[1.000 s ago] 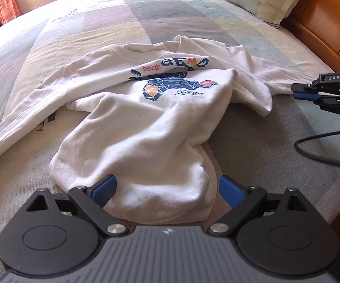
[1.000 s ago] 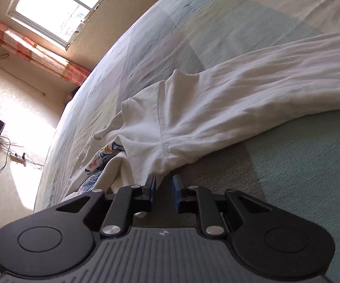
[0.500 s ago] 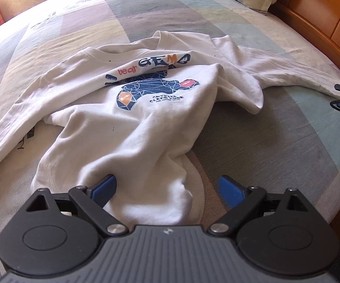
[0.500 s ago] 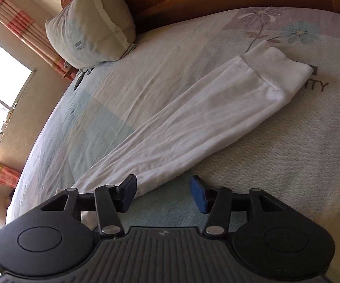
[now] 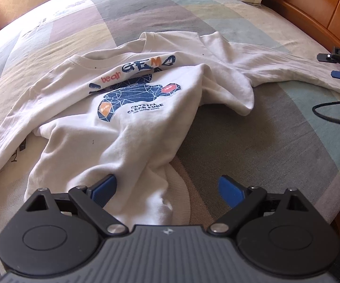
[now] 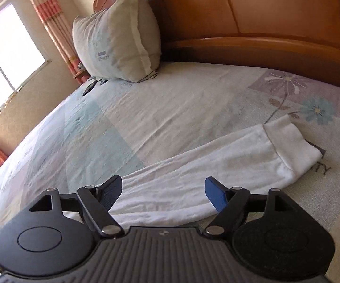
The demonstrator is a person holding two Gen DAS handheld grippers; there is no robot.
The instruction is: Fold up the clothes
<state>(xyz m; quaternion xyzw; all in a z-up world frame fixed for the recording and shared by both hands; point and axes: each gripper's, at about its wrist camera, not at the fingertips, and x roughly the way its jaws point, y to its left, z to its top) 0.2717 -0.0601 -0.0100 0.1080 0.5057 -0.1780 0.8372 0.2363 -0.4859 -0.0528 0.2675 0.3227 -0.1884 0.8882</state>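
A white sweatshirt (image 5: 132,122) lies face up on the bed (image 5: 252,146), rumpled rather than folded: its body is bunched toward the hem and both sleeves stretch out to the sides, so by my judgement the folding itself is all left to do. The left gripper (image 5: 167,187) hovers over the hem, fingers wide apart and holding nothing. The right gripper (image 6: 164,189) straddles the right sleeve (image 6: 217,162), fingers likewise spread and empty. Only the left view shows the printed chest and the other sleeve; only the right view shows the cuff (image 6: 292,146), pillow (image 6: 115,40) and headboard (image 6: 264,18).
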